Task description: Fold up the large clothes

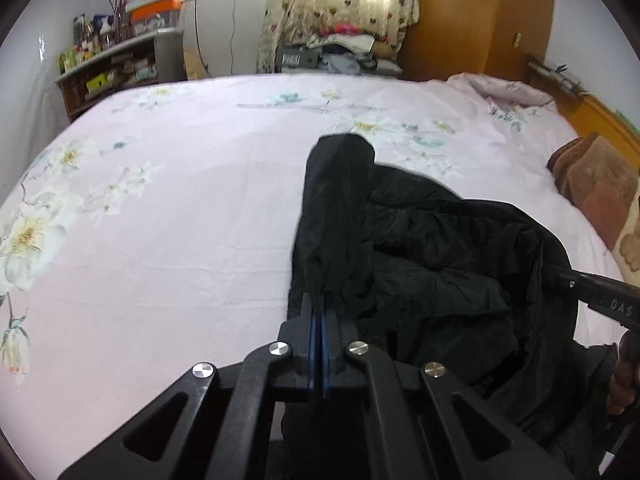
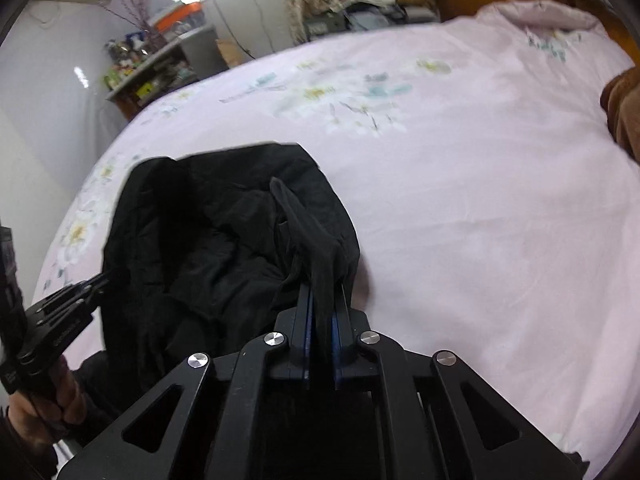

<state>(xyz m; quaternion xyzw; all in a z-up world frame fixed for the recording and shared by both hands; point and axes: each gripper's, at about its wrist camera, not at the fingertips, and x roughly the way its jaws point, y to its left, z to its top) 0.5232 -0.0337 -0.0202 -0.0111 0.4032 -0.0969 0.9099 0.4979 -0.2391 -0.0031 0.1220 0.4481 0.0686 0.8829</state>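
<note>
We find the left tongs (image 1: 320, 300) and right tongs (image 2: 322, 296) each clamped on the bunched black garment (image 1: 420, 248) over the bed (image 1: 160, 240) at six o'clock; spreading flat comes next.

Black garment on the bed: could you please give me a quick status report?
Left hand-held gripper and right hand-held gripper both shut on black garment. Garment bunched on pink floral bedsheet. Nothing in the way.
</note>
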